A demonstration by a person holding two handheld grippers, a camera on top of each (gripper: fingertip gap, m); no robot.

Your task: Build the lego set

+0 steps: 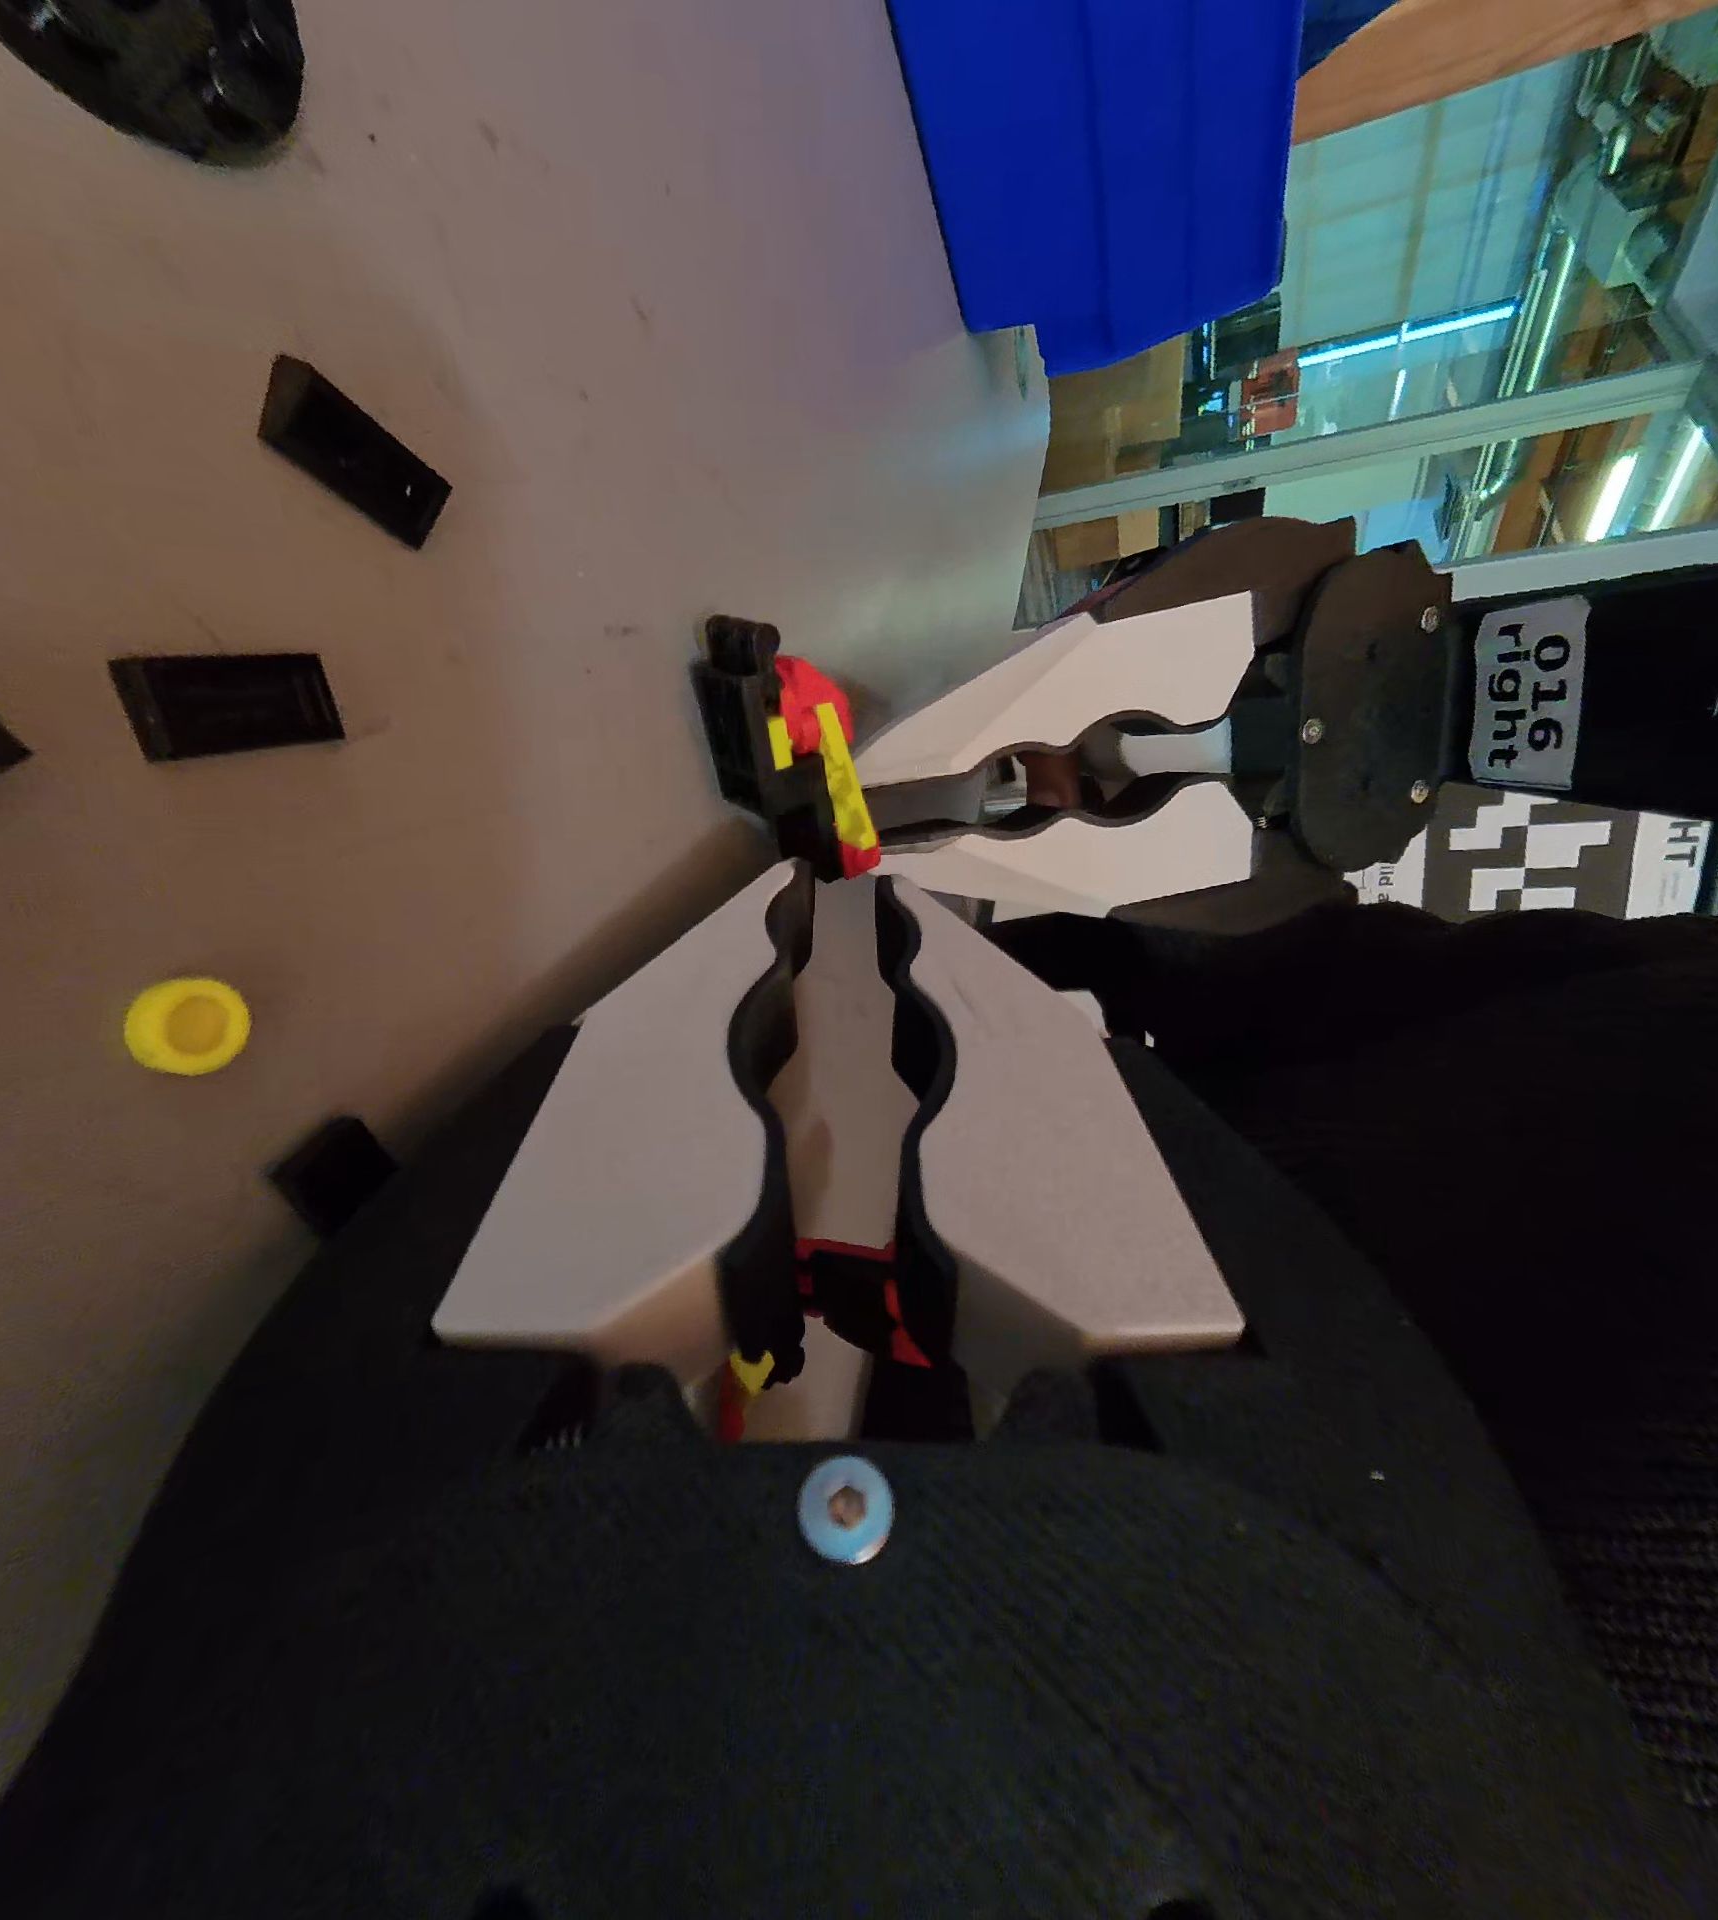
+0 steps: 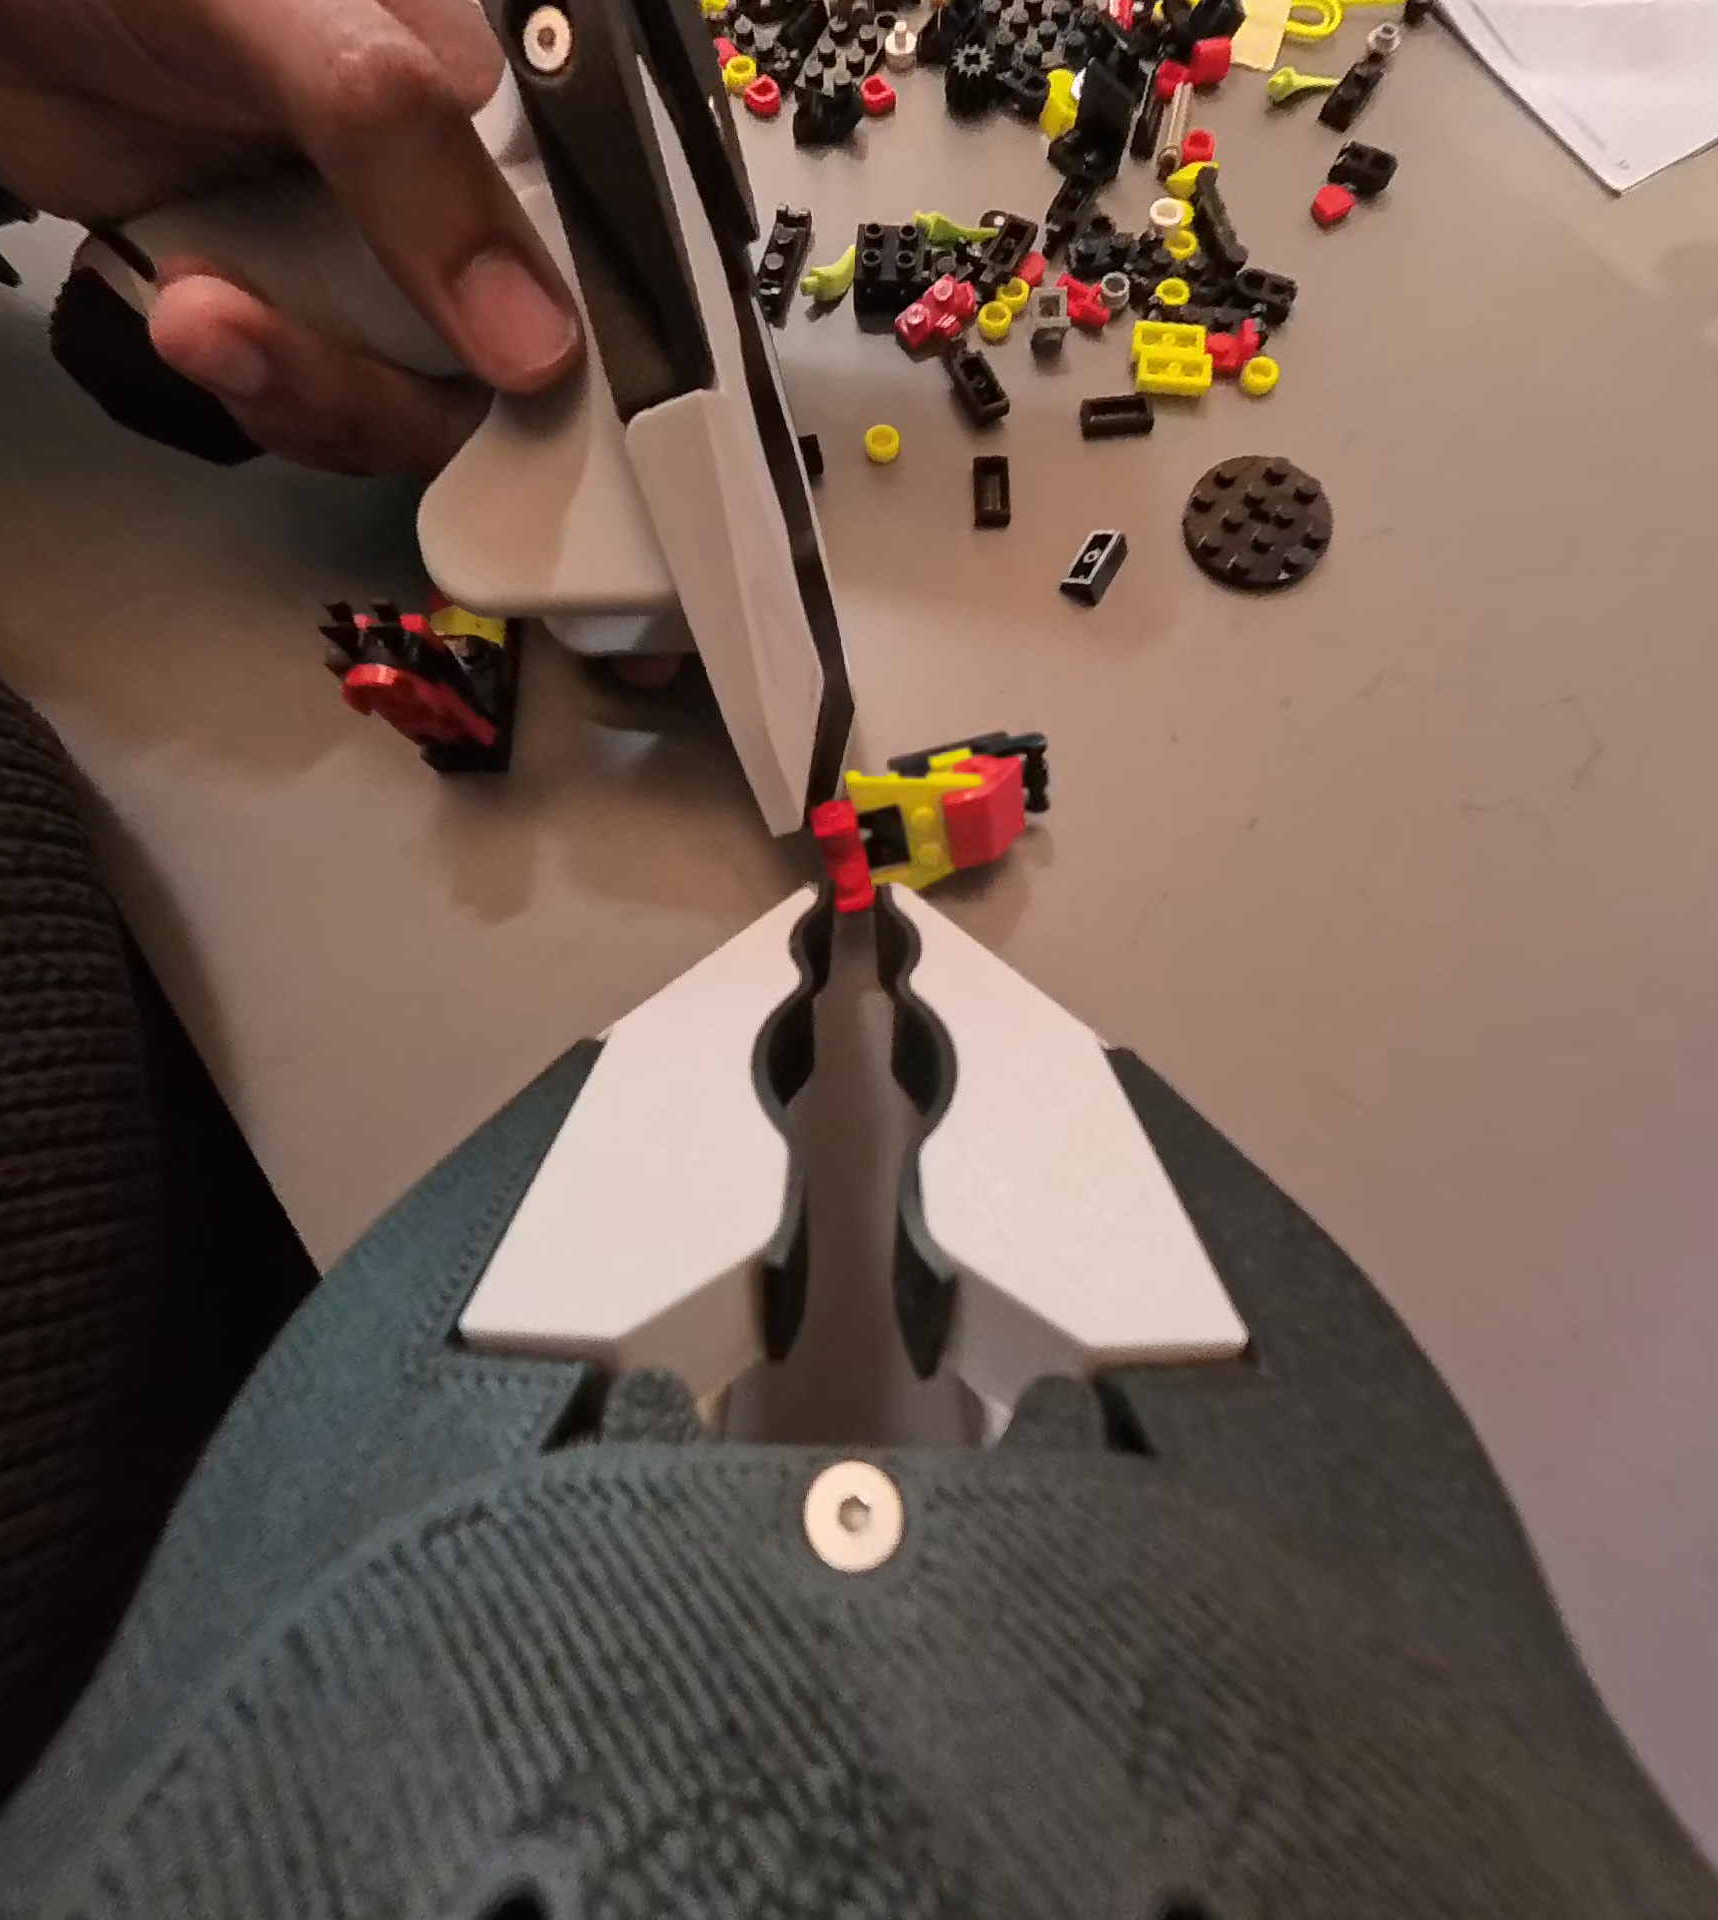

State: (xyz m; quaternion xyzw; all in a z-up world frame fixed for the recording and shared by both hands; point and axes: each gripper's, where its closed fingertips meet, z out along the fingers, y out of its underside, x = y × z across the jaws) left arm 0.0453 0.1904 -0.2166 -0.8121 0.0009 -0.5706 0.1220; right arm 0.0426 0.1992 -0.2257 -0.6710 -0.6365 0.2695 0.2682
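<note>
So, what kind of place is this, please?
Probably a workshop or lab. Beyond the grey table are glass partitions with pipes and strip lights behind. Loose lego pieces cover the table, and the left gripper and right gripper are printed tools.

Small lego assembly (image 2: pixel 938 821): red, yellow and black. Second assembly (image 2: pixel 424 681): black with red, some yellow. Loose pieces (image 2: pixel 1094 239): black, yellow, red, lime, a few grey. Round studded plate (image 2: pixel 1257 523): black. Surface (image 2: pixel 1354 935): plain grey-beige. Right gripper (image 2: pixel 850 904): white fingers (image 2: pixel 1021 1143), black wavy pads, dark ribbed body. Bin (image 1: pixel 1104 166): blue.
</note>
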